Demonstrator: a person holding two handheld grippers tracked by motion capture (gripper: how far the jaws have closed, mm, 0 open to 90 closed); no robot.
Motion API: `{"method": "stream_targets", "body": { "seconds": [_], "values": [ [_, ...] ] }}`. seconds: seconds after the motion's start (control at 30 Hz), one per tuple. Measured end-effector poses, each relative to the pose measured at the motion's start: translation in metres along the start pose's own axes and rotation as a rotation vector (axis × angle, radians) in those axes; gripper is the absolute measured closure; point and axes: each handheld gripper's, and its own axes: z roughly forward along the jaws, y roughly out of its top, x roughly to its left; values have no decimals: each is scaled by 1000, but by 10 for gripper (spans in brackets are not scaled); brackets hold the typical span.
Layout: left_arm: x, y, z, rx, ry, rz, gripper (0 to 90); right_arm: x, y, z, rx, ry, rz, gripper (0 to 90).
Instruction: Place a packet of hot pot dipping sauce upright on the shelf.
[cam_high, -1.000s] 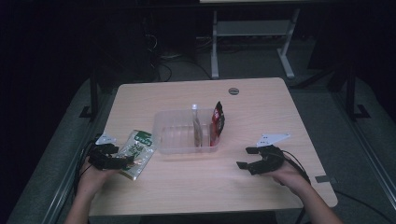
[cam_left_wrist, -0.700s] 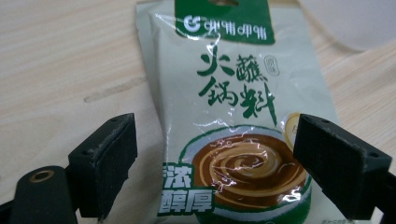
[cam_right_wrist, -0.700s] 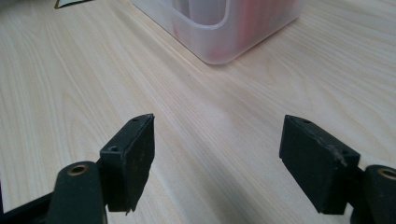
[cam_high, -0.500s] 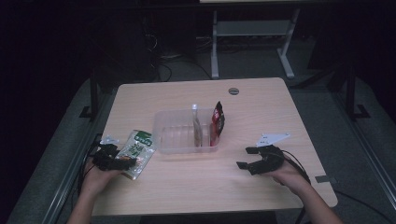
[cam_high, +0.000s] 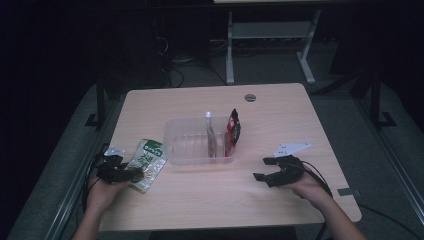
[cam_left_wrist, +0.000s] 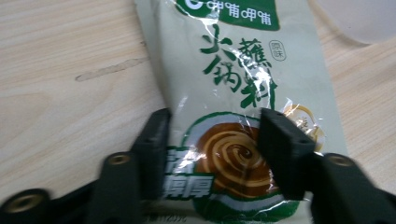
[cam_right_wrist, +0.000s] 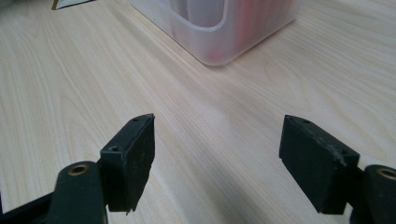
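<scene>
Progress looks early: my left gripper (cam_left_wrist: 212, 140) has just been closing its jaws around the green sauce packet (cam_left_wrist: 238, 93), flat on the table (cam_high: 210, 200) at the clear bin's (cam_high: 190, 150) eight o'clock. Already standing in that bin: a red packet (cam_high: 232, 131) and a pale one (cam_high: 210, 137). My right gripper (cam_right_wrist: 217, 156) waits open, holding nothing.

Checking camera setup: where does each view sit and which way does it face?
High view: above the person's side, facing forward and down on the table; forearms, both grippers.
Left gripper view: on the left gripper, facing down at the green sauce packet; jaws straddle it.
Right gripper view: on the right gripper, low, facing the clear tub.
Shared: tub, packet.
</scene>
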Motion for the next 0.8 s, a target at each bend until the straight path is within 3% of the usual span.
{"method": "stream_targets", "body": {
  "seconds": [0.1, 0.13, 0.27, 0.37, 0.57, 0.8],
  "values": [
    [3, -1, -1, -4, -38, -27, 675, 0, 0, 1, 1, 1, 6, 263],
    [4, -1, -1, -8, -48, -30, 788, 0, 1, 1, 1, 5, 7, 264],
    [7, -1, -3, -9, -85, -50, 873, 0, 1, 2, 3, 8, 10, 264],
    [10, -1, -6, -22, -105, -59, 886, 0, 1, 1, 1, 8, 12, 264],
    [14, -1, -21, -49, -100, -65, 894, -3, 0, -1, -9, 10, 18, 270],
    [15, -2, -39, -78, -109, -53, 897, -5, 2, -3, -14, 10, 68, 245]
  ]
}}
